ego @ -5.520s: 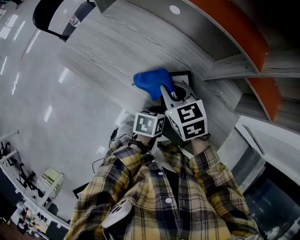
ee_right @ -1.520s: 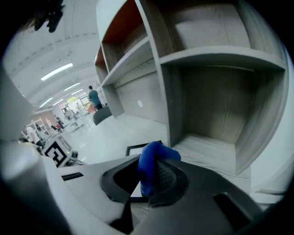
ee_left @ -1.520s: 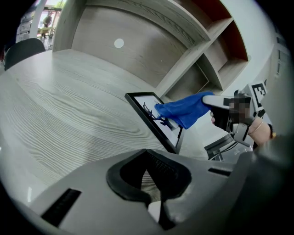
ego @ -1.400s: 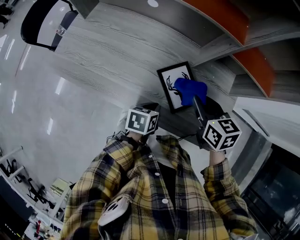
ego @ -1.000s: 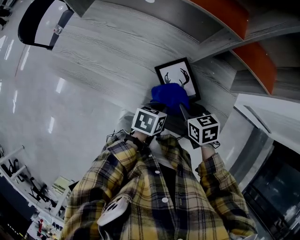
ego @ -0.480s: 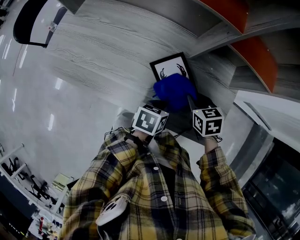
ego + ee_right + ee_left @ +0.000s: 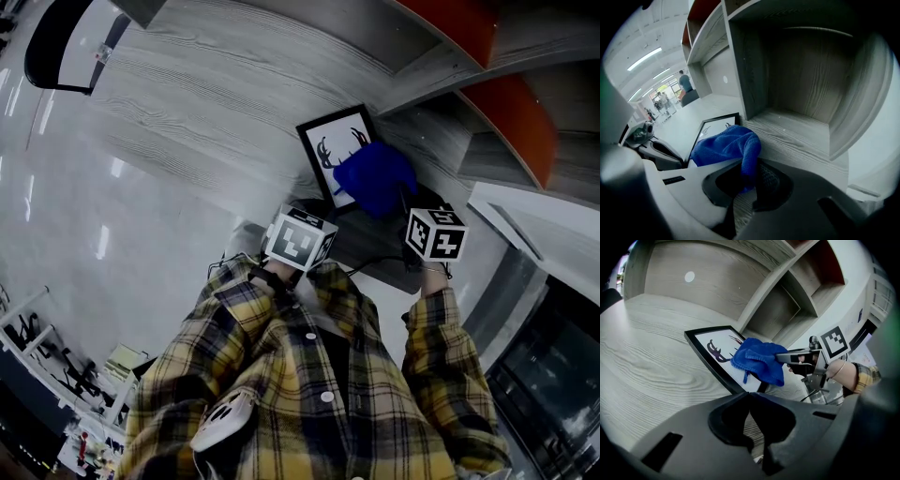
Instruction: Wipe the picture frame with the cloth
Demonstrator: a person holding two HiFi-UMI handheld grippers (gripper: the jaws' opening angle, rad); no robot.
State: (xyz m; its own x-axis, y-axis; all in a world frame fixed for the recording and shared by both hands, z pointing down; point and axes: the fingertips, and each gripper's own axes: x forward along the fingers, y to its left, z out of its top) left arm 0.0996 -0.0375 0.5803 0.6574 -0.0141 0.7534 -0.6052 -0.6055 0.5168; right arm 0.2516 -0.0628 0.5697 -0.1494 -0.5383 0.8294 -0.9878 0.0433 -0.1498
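A black-edged picture frame with an antler drawing leans on the grey wood table beside the shelves. My right gripper is shut on a blue cloth, which presses on the frame's right part. The cloth bunches ahead of the right gripper, with a fold hanging between the jaws, and the frame shows behind it. The left gripper is shut at the frame's near lower edge, whose black rim runs into the tips. From there the cloth covers the picture's lower right.
Grey wood shelf compartments with orange panels stand right behind the frame. A black chair sits at the table's far left. A dark cable lies near my body. People stand far off.
My right gripper has swept the cloth across the picture from its lower left to its right side. The left gripper has stayed at the frame's near edge.
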